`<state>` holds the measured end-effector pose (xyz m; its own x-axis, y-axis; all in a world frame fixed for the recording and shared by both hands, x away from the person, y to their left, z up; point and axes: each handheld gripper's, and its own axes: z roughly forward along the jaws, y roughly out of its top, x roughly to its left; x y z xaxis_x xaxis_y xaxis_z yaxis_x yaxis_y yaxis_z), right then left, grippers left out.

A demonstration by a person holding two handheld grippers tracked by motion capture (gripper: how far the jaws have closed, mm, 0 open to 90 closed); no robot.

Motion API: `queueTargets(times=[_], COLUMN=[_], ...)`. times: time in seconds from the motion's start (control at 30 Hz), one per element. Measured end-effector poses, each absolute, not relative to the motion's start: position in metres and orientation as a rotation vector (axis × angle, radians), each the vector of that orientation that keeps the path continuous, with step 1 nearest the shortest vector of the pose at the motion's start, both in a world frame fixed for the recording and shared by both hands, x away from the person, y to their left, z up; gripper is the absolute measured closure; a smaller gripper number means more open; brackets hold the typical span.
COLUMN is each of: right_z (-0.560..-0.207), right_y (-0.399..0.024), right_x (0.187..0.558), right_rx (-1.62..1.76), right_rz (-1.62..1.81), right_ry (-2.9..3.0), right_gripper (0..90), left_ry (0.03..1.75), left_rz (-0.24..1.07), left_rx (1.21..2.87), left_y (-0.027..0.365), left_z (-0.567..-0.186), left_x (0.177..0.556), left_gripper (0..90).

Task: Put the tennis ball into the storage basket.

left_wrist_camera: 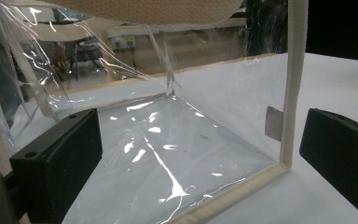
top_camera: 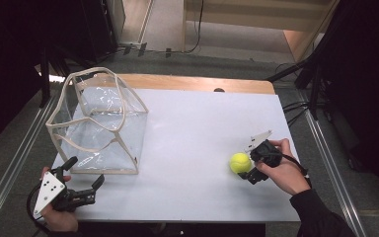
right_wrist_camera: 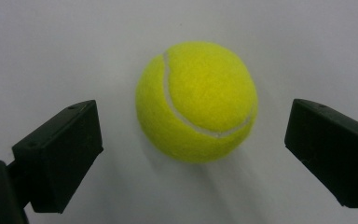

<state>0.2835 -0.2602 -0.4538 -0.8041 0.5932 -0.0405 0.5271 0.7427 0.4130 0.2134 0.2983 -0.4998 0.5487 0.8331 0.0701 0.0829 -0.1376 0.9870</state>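
Observation:
A yellow tennis ball (top_camera: 240, 162) (right_wrist_camera: 196, 102) rests on the white table top (top_camera: 197, 123) at the right. My right gripper (top_camera: 247, 161) (right_wrist_camera: 193, 140) is at the ball, its jaws open on either side with a gap to each. A clear plastic box-shaped bag with beige trim (top_camera: 98, 123) (left_wrist_camera: 168, 140) stands open-topped at the left. My left gripper (top_camera: 87, 170) (left_wrist_camera: 200, 140) is open at the table's front left, pointing at the bag's near bottom corner without touching it, nothing between its jaws.
A strip of bare wood (top_camera: 197, 82) runs along the table's far edge with a small dark hole (top_camera: 219, 90). Metal rails (top_camera: 325, 148) flank the table on the floor, and cables (top_camera: 296, 106) lie at the right.

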Motion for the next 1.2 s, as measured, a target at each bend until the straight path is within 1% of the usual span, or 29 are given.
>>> queueTargets(times=[0.2,0.43,0.6,0.87,0.9,0.97,1.2], right_z=[-0.456,-0.462,-0.465,-0.469,-0.469,-0.470,-0.472], right_y=[-0.252,-0.246,-0.242,-0.238,-0.238,-0.237,-0.236], right_x=[0.288,0.294,0.296,0.300,0.301,0.302,0.304], right_rx=[0.892,0.894,0.883,0.890,0.899,0.902,0.916], right_rz=[0.520,0.448,0.412,0.381,0.381,0.388,0.384], right_ry=[2.808,2.836,2.848,2.859,2.855,2.858,2.856], right_gripper=[2.6,4.7,9.6,12.3,15.5,17.0,18.4], left_ry=[0.797,0.796,0.796,0.796,0.796,0.796,0.795], left_rz=[0.782,0.784,0.783,0.785,0.784,0.784,0.784], left_rx=[1.592,1.593,1.594,1.595,1.595,1.595,1.594], left_y=[0.298,0.298,0.298,0.298,0.298,0.299,0.299], left_z=[-0.500,-0.500,-0.500,-0.500,-0.500,-0.500,-0.500], left_x=[0.213,0.213,0.213,0.213,0.213,0.213,0.213], left_gripper=[0.0,0.0,0.0,0.0,0.0,0.0,0.0])
